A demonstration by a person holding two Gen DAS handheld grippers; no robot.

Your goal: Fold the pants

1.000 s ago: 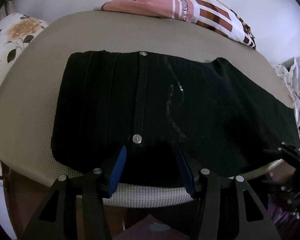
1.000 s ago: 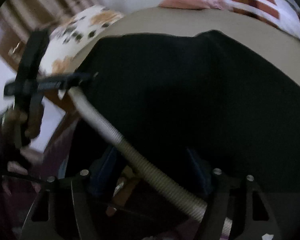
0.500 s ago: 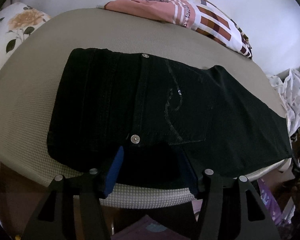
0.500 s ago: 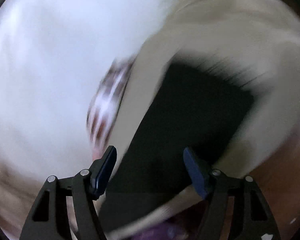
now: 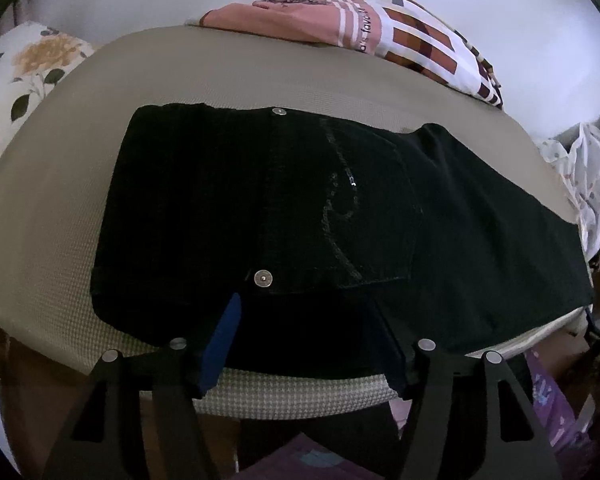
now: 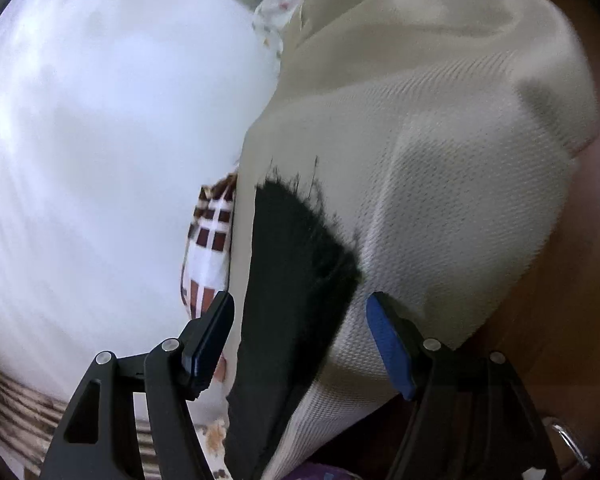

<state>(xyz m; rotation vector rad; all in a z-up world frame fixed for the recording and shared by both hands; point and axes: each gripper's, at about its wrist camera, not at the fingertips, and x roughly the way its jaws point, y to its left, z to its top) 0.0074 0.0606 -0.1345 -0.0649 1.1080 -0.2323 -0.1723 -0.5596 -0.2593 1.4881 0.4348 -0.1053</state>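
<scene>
Black pants [image 5: 324,216] are spread flat on the beige mattress [image 5: 60,208], waistband end toward the left tool [image 5: 308,332], legs running off to the right edge. That left tool sits over the near edge of the fabric with its jaws opening; the pants lie between the pads, not pinched. Right tool [image 6: 300,340] is rolled sideways, jaws apart, with the frayed hem end of the pants [image 6: 296,280] between them, unclamped. Patterned blanket [image 5: 380,28] sits at the far side.
</scene>
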